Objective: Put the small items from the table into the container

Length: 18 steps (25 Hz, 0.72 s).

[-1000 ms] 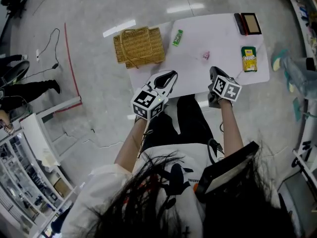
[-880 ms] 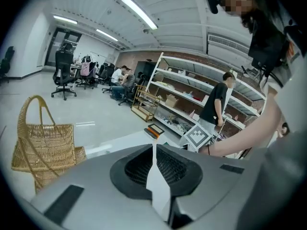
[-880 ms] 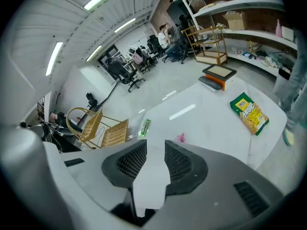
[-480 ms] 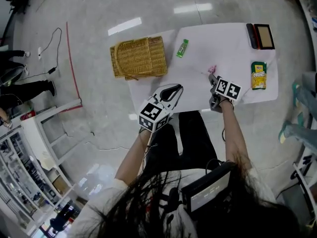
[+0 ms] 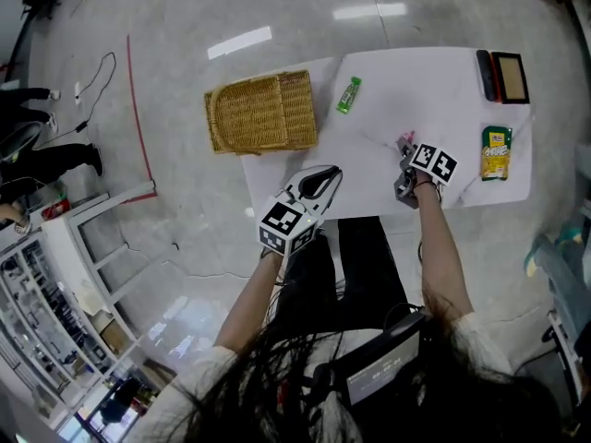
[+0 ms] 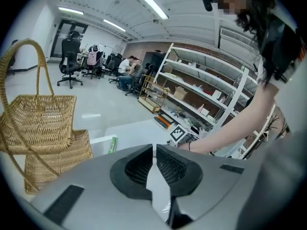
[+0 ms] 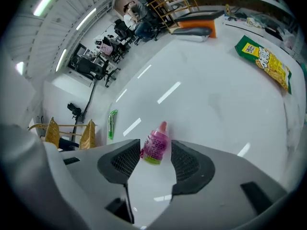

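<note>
Right gripper (image 7: 156,153): jaws opening wide on either side of a small pink bottle (image 7: 157,139) without pressing on it. That bottle rests on the white table (image 5: 443,100), well right of the wicker basket (image 5: 263,111). Left gripper (image 6: 154,159): jaws together, empty, nearer the basket.

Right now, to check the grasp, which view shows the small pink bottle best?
The right gripper view: the pink bottle sits close up between the right gripper's opening fingers. The head view shows only a pink speck by that gripper; the left gripper view misses it.
</note>
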Tool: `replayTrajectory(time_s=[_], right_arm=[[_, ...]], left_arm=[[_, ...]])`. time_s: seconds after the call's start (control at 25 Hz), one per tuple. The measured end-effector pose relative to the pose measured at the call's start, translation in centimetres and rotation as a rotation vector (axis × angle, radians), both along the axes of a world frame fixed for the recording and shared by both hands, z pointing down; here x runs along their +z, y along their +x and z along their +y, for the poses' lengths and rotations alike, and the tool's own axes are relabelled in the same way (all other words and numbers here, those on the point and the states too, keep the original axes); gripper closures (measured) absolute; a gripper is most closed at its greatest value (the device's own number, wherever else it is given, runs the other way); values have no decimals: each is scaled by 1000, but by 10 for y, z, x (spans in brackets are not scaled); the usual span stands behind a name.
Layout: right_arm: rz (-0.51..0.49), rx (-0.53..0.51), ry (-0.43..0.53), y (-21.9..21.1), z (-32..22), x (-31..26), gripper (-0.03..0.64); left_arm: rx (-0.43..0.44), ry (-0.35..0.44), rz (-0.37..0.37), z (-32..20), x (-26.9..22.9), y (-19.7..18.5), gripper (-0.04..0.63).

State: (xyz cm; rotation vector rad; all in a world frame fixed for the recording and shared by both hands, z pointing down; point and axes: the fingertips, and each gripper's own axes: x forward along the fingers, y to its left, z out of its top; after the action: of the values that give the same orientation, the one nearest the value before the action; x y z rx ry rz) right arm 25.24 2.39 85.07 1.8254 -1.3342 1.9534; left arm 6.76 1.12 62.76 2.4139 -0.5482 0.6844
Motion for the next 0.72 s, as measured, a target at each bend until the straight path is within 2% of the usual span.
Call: replayTrajectory(time_s=[0.16, 0.28, 0.52, 0.72], right_arm=[[25, -16, -70, 0, 10, 15, 435], [5, -15, -65, 0, 13, 14, 448], [-58, -6, 62, -9, 10, -30, 451], [-59, -41, 165, -18, 6, -84, 449]], left_arm=[[-26, -11, 1, -1, 2, 0, 580], [-35, -10, 6, -2, 0, 2, 580], [-59, 5, 27, -1, -17, 2, 580], [-78, 31, 45, -1, -36, -6, 580]])
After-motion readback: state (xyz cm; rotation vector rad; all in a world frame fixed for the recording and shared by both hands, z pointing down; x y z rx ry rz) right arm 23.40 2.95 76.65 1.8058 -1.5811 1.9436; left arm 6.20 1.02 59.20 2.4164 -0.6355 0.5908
